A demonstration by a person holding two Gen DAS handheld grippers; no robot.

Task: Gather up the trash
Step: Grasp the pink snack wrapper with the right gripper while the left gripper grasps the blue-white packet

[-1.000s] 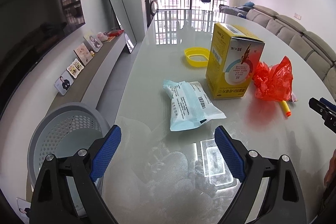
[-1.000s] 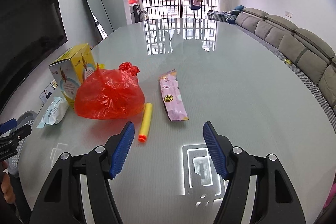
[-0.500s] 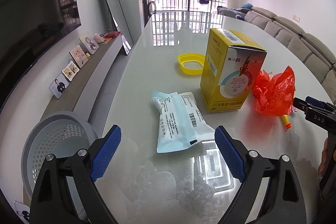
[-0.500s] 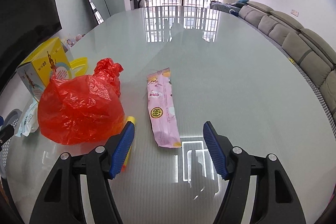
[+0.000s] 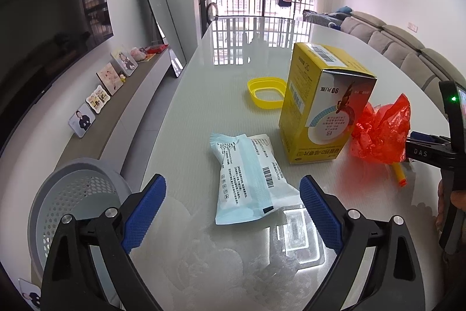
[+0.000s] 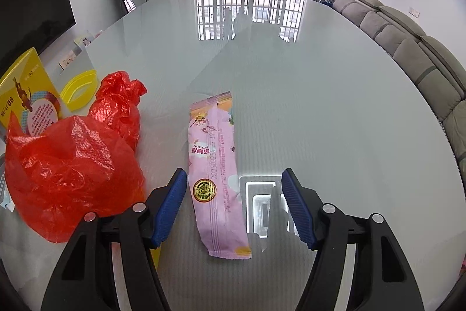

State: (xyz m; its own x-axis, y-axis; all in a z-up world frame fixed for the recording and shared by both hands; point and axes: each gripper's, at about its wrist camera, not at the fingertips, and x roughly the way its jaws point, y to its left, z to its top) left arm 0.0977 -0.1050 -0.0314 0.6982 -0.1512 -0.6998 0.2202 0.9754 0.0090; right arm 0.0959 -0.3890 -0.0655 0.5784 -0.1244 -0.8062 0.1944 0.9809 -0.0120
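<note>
On the glass table [image 5: 204,95] in the left wrist view, the left gripper [image 5: 233,203] stands spread and empty, a pale blue packet [image 5: 247,179] lying flat just past its tips at 12 o'clock, a yellow box [image 5: 320,107] upright at 1 o'clock, a yellow ring [image 5: 265,92] behind it, a red bag [image 5: 381,133] at 2 o'clock over a yellow dart [image 5: 397,174], and a grey basket [image 5: 70,203] off the table edge at 9 o'clock. From the right wrist view, the right gripper [image 6: 234,206] is spread with nothing pinched, a pink wrapper [image 6: 215,174] lying lengthwise between its fingers, nearer the left one, while the red bag [image 6: 70,174] sits at 9 o'clock, the yellow box [image 6: 26,95] and yellow ring [image 6: 78,92] at 10 o'clock.
</note>
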